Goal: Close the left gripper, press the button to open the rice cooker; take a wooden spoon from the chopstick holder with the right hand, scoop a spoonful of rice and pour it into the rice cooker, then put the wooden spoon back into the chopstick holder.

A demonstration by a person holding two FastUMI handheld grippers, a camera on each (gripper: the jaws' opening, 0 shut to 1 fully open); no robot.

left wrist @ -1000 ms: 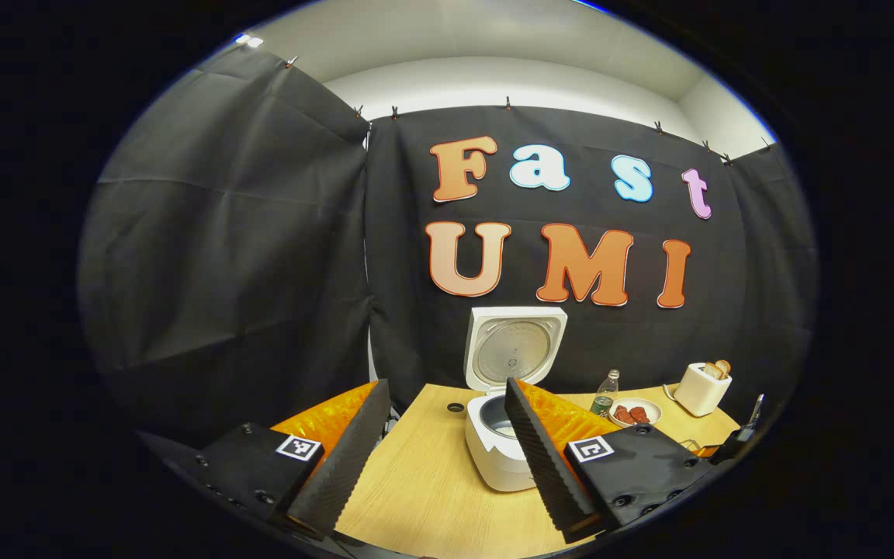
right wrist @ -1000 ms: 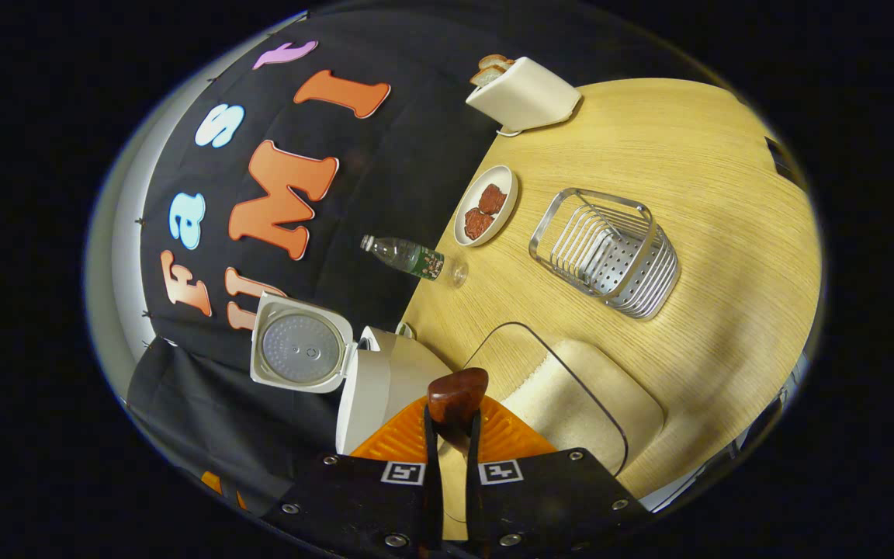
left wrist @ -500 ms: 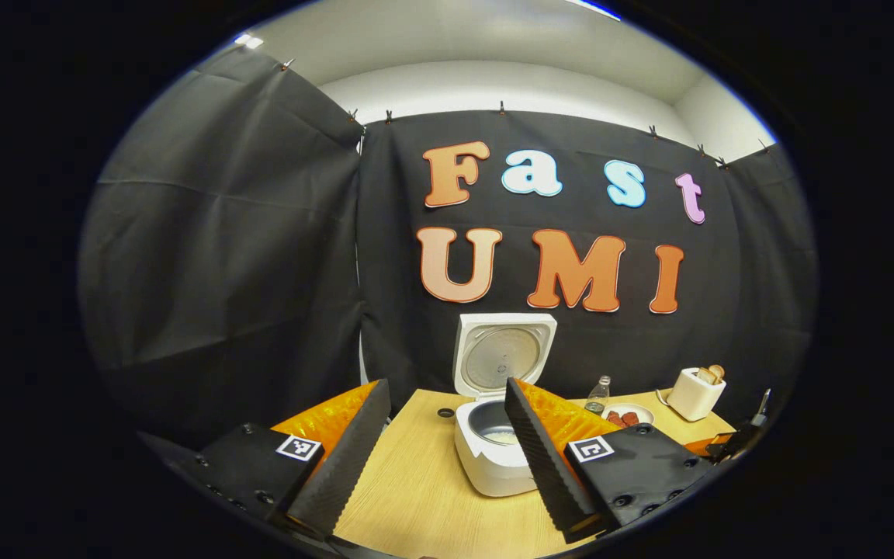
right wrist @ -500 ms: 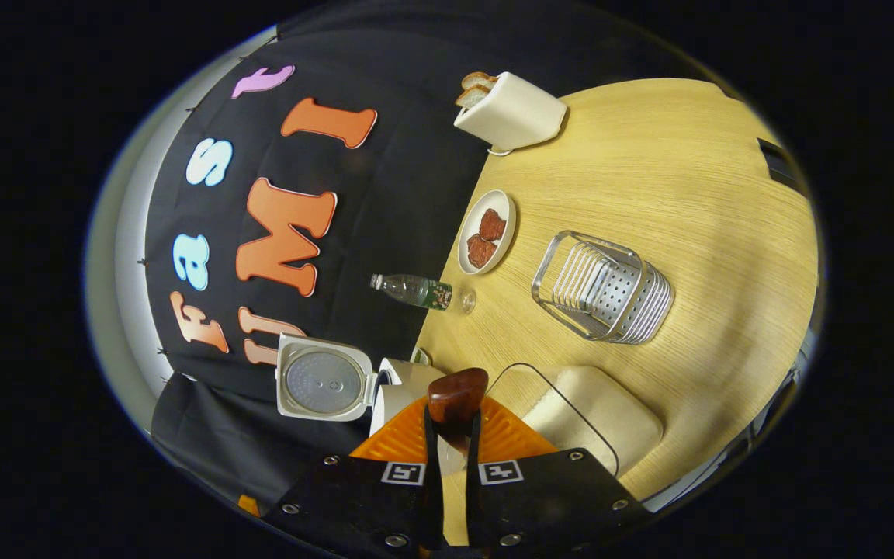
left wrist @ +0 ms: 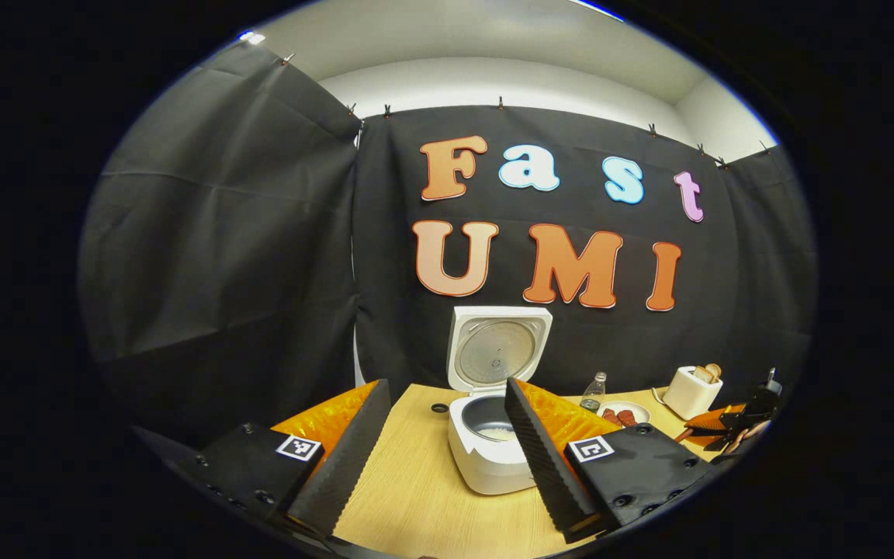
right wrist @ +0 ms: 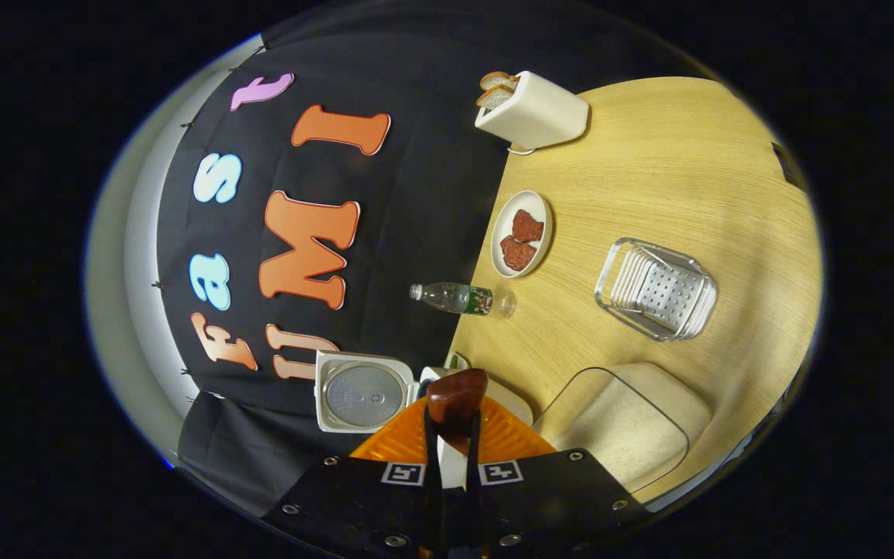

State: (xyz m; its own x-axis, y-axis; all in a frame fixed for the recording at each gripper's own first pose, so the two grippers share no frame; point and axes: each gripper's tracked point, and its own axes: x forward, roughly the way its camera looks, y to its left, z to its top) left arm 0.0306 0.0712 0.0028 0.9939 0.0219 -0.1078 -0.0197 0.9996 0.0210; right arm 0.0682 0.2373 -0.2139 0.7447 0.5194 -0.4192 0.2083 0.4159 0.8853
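In the left gripper view the left gripper (left wrist: 438, 458) sits at the bottom centre with its jaws wide and nothing between them. Just right of its middle the cooker (left wrist: 493, 458) stands on the table (left wrist: 416, 497), lid (left wrist: 497, 349) upright and open, with a pale patch low in the pot (likely rice, too small to be sure). At the far right edge, part of the other gripper shows near the toaster (left wrist: 687, 390).

In the right gripper view the same lid (right wrist: 362, 392) shows at lower left. At bottom centre the right gripper (right wrist: 453, 435) is nearly shut, both fingers pressing on the spoon (right wrist: 456, 394), whose dark end stands up between them. To the right lie the rice tray (right wrist: 633, 419) at lower right and the holder (right wrist: 660, 289) at mid right, apart from the tray.

The step in hand seems to be returning the spoon. To do it well, I judge the spoon should be carried right and over the holder's open mouth, lined up with it, lowered inside, and released only once it rests there.
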